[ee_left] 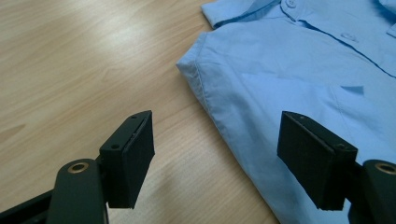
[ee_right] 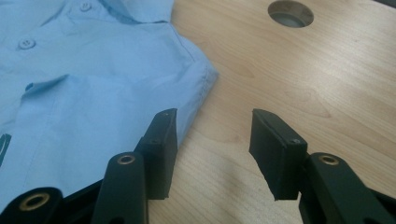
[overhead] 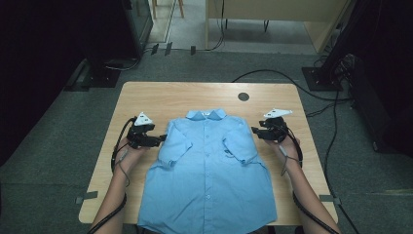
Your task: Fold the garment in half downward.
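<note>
A light blue shirt (overhead: 209, 170) is lying face up in the middle of the table (overhead: 146, 97), collar toward the far edge, both short sleeves folded inward over the chest; its hem is hanging over the near edge and is cut off at the bottom of the high view. The lower forearms are likewise leaving that view at the bottom. In the high view the gripper bodies are hiding their own jaw tips, so the gaps are hard to judge there. The left gripper (overhead: 157, 139) is hovering just beside the shirt's left shoulder, pointing inward across the table; in the left gripper view (ee_left: 215, 158) its jaws are standing wide, one over bare wood, the other over the cloth edge, with no pad pressing on fabric. The right gripper (overhead: 257, 132) is sitting just beside the opposite shoulder, also pointing inward; in the right gripper view (ee_right: 212, 151) its jaws are gaping narrower, holding nothing, over wood at the shirt's edge. A round hole (overhead: 243, 96) is lying near the far edge.
</note>
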Motion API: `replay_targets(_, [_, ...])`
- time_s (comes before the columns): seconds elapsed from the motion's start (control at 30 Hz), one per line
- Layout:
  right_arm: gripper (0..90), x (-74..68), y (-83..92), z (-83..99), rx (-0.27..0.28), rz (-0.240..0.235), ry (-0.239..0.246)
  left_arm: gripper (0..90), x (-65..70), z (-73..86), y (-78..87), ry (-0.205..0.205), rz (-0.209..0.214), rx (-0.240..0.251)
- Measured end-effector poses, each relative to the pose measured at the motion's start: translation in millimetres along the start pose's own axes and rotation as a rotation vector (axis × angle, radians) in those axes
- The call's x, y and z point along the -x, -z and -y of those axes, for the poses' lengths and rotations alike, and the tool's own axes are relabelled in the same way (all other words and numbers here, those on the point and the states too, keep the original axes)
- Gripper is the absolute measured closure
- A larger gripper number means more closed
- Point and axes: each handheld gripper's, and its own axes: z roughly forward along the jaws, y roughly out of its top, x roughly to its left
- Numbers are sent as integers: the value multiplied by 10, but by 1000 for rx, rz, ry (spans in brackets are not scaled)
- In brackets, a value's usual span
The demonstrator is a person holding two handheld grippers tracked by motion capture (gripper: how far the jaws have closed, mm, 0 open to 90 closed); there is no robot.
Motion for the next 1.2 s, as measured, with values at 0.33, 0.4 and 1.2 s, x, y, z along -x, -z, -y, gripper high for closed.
replay_targets(0.33, [537,-42,-54,-30,5,-15,6,273,18,-24,-37,2,6,14])
replay_targets(0.4, [537,-64,-76,-54,3,-18,13,273,18,-24,-37,2,6,14])
replay_targets(1.2, [542,-17,-212,-122,37,-49,-22,274,57,-100,-246,-20,10,8])
